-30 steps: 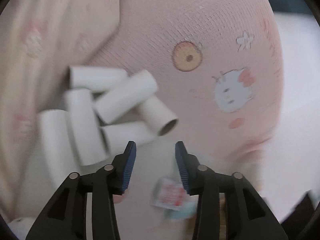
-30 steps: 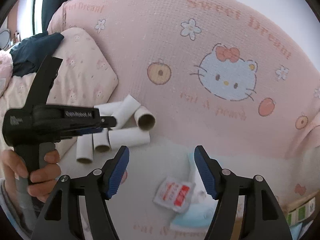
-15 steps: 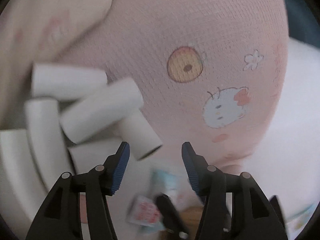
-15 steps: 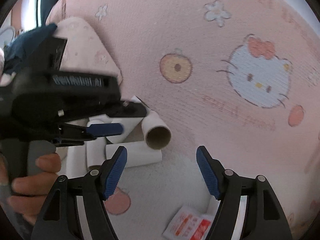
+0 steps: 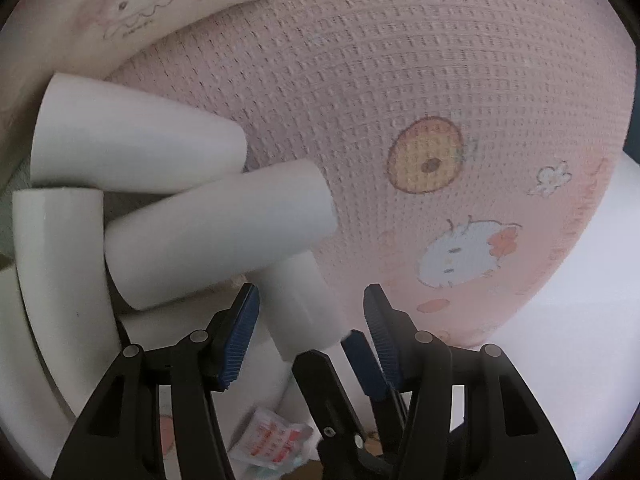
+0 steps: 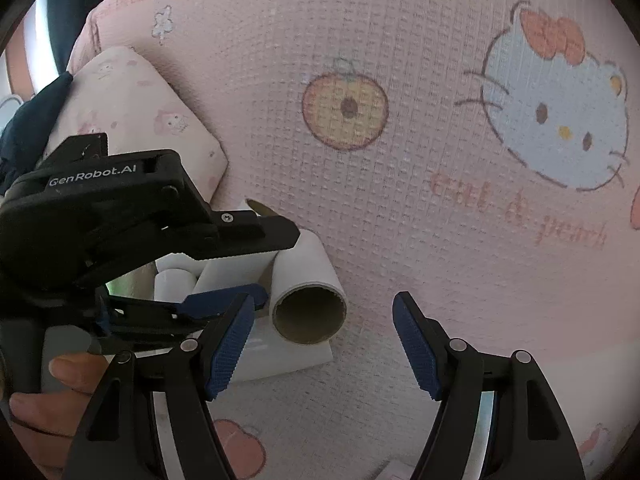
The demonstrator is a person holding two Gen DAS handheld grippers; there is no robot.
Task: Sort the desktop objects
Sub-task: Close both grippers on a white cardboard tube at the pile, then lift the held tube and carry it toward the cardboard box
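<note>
L wrist view: left gripper [image 5: 310, 316] has its jaws spread wide, nothing pinched; the end of one white cardboard tube [image 5: 298, 308] sits in the gap btwn the blue pads [image 5: 240, 330] w/o being pressed. Pile of tubes [image 5: 132, 152] lies left of frame on the pink waffle blanket [image 5: 380, 80]; five show clearly, a sixth pale shape at the far left edge is too blurred to call. Only this view shows the red-and-white sachet [image 5: 272, 440] low down, behind the fingers, plus a cartoon-print pillow [image 5: 120, 4] top left. The right gripper's black finger and blue pad [image 5: 362, 360] poke in btwn the left's fingers. R wrist view: right gripper [image 6: 324, 344] also gapes, empty, aimed at the open brown mouth of the nearest tube [image 6: 310, 314], which is just ahead of its left pad, not touching as far as I can tell. Only here: the person's hand [image 6: 52, 396] around the left gripper's body [image 6: 120, 216], and its fingers straddling the pile. Approx four tubes visible, rest hidden.
</note>
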